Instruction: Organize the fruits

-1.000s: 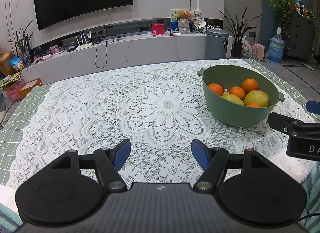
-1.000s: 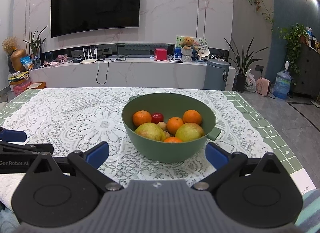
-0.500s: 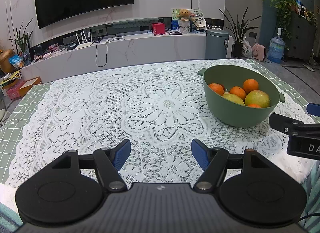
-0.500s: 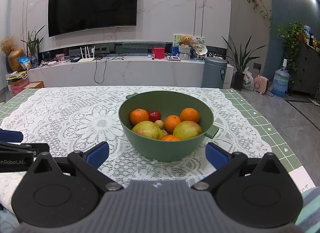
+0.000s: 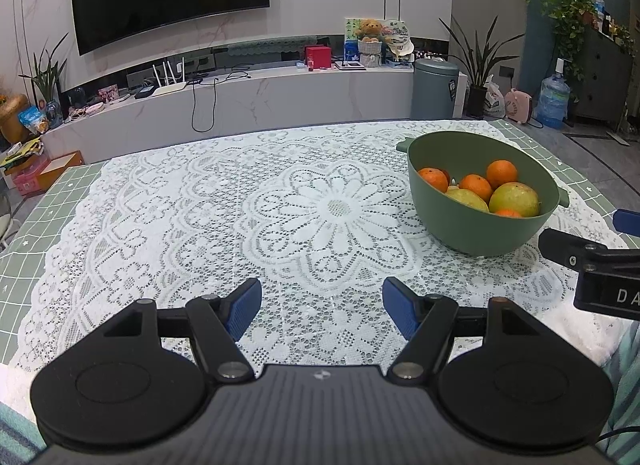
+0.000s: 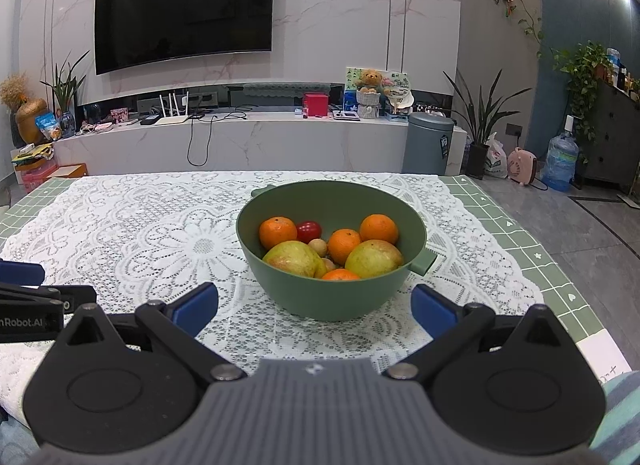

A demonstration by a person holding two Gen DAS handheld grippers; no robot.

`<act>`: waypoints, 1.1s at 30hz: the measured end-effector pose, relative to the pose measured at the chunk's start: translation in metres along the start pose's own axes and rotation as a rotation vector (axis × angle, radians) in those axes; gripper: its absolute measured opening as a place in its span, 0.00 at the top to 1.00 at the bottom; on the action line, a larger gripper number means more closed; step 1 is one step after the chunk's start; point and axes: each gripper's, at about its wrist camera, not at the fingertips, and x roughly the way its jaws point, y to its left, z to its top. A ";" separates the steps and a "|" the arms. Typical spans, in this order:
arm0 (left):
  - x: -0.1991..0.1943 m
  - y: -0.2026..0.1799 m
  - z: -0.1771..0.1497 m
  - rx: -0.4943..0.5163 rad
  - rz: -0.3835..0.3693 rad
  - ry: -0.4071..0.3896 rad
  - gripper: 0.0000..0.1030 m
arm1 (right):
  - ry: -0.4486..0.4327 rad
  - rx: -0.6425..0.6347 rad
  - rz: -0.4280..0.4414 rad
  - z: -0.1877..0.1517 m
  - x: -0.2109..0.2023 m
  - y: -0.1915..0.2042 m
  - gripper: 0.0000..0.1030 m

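Note:
A green bowl stands on the lace tablecloth, holding several oranges, two yellow-green mangoes, a small red fruit and small tan fruits. My right gripper is open and empty, just in front of the bowl. My left gripper is open and empty over bare cloth, left of the bowl. The right gripper's finger shows at the right edge of the left wrist view.
The table has a green checked cover under the white lace cloth. Beyond the far edge are a white TV console, a grey bin and potted plants. A paper sheet lies at the near right corner.
Both grippers have shifted slightly; the bowl sits a little lower and more centred in the right wrist view. Both stay open and empty.

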 end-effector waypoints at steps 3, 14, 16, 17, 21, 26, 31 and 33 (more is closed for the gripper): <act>-0.001 0.001 0.000 -0.005 -0.004 -0.003 0.21 | 0.000 0.000 0.000 0.000 0.000 0.000 0.04; -0.002 0.001 0.002 -0.015 0.003 -0.004 0.21 | 0.001 0.001 0.000 -0.001 0.000 0.000 0.04; -0.002 0.001 0.002 -0.018 0.001 -0.002 0.21 | 0.003 0.000 0.000 -0.001 0.000 0.000 0.04; -0.002 0.001 0.002 -0.019 0.001 -0.001 0.21 | 0.003 0.000 0.000 0.000 0.000 0.001 0.04; -0.002 0.002 0.002 -0.022 0.002 0.003 0.21 | 0.002 0.002 -0.002 0.000 0.000 0.001 0.04; -0.002 0.002 0.002 -0.030 -0.010 0.009 0.21 | 0.005 0.004 -0.002 0.000 0.000 0.002 0.04; -0.002 0.002 0.003 -0.028 -0.026 0.012 0.21 | 0.005 0.004 -0.001 0.000 0.000 0.003 0.04; -0.002 0.002 0.003 -0.024 -0.030 0.011 0.21 | 0.006 0.004 -0.001 0.000 0.000 0.003 0.04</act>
